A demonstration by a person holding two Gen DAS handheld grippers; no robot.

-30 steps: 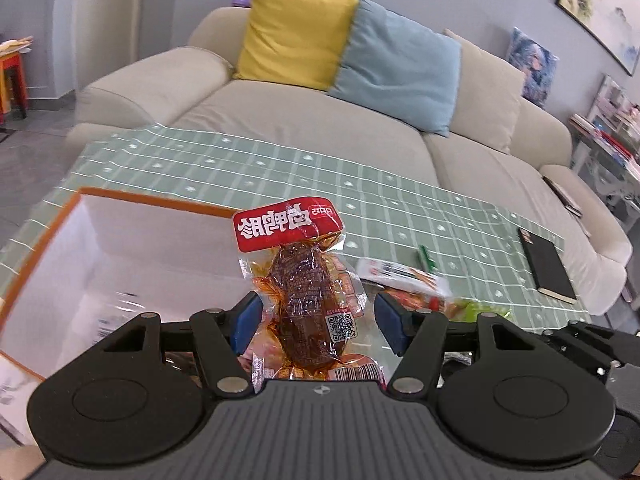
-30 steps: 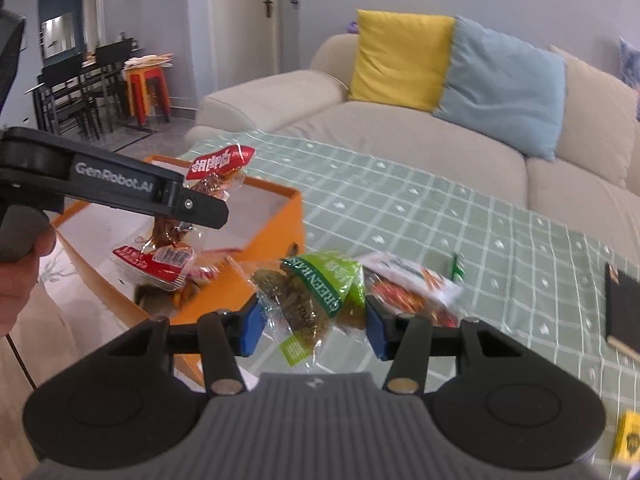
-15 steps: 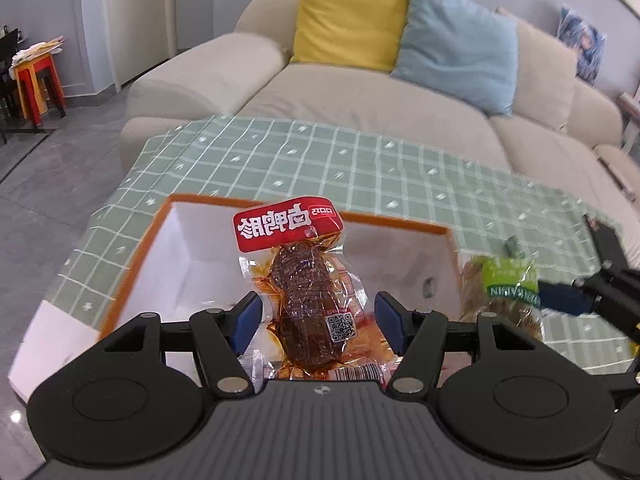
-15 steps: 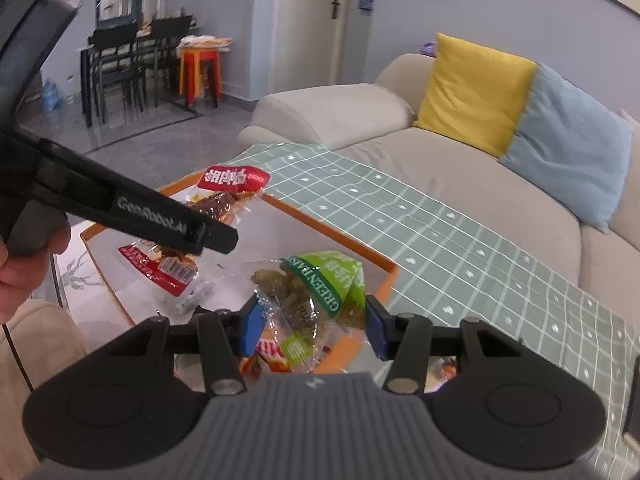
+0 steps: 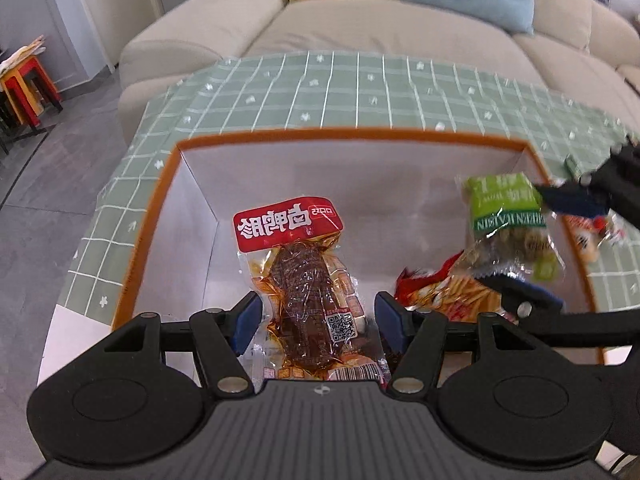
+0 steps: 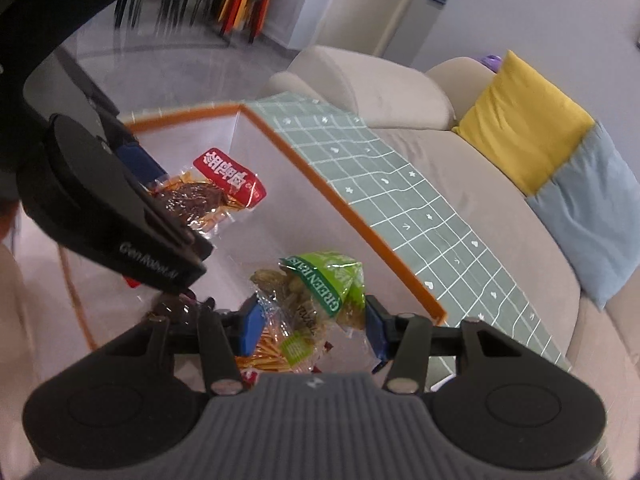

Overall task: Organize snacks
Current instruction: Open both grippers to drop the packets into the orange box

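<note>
— Two snack packets are hanging over the box [image 5: 172, 184] right now, one in each set of tongs. Which is gripping which?

— The left gripper [image 5: 316, 316] is clenching the red-labelled meat snack [image 5: 304, 280]; its blue pads [image 5: 246, 316] are pressing the clear lower part of the pack from both sides, and the red label is standing up ahead of the fingertips. The right gripper [image 6: 312, 330] is clamping the green-labelled snack bag [image 6: 320, 292] the same way, with the green top poking out beyond its pads.

— Where are the packets sitting relative to the box?

— Both are hovering above the white inside of the orange-rimmed box. Seen from the left wrist, the green bag [image 5: 508, 232] is showing ahead and to the right of the left tongs, pinched between the other tool's fingers.

— Is anything lying under them?

— Yes. Just below and behind the right tongs' fingertips a packet of orange sticks [image 6: 268, 354] is resting on the box floor; from the left wrist it is appearing to the right of the left pads [image 5: 452, 300].

— And beyond the box?

— A green checked tablecloth [image 5: 360, 92] is stretching out ahead of the left tongs, with a beige sofa [image 5: 360, 28] past it. A yellow cushion [image 6: 524, 120] and a blue cushion [image 6: 588, 208] are leaning on the sofa, far right of the right tongs.
</note>
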